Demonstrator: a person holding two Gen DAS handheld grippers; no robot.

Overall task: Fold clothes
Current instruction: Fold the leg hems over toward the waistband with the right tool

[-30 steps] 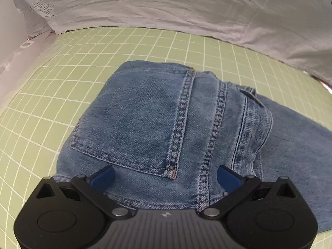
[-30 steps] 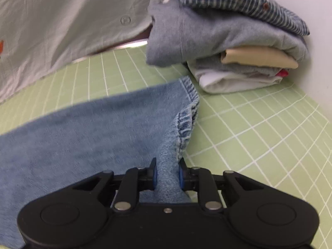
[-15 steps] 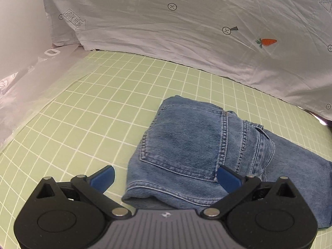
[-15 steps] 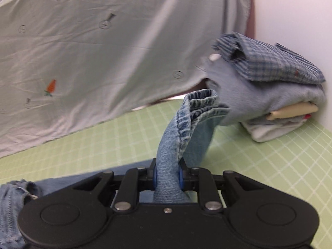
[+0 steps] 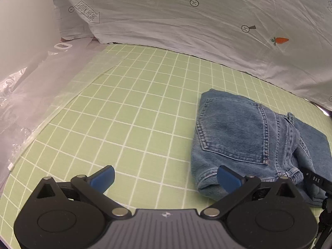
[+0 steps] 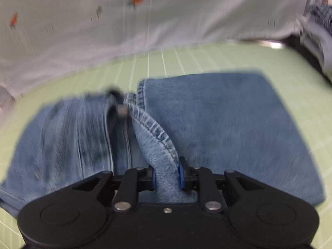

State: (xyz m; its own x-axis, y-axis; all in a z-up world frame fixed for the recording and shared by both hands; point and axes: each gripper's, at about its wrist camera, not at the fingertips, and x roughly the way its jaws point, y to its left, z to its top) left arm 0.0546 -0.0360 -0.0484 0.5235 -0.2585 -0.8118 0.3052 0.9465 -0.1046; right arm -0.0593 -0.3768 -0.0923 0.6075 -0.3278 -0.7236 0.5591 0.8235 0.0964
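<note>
A pair of blue jeans (image 5: 247,137) lies folded on the green grid mat (image 5: 134,108), back pocket up, at the right of the left wrist view. My left gripper (image 5: 165,178) is open and empty, low over the mat, with its right fingertip beside the waistband end. In the blurred right wrist view my right gripper (image 6: 166,175) is shut on the hem of a jeans leg (image 6: 153,132) and holds it over the folded jeans (image 6: 217,124). The right gripper's edge shows at the far right of the left wrist view (image 5: 315,180).
A white printed sheet (image 5: 186,16) hangs along the back of the mat. Clear plastic bags (image 5: 31,95) lie at the left edge. Part of a stack of folded clothes (image 6: 319,27) shows at the far right of the right wrist view.
My left gripper has drawn back and to the left off the jeans. My right gripper has lifted the leg hem and carried it left over the jeans, doubling the leg over.
</note>
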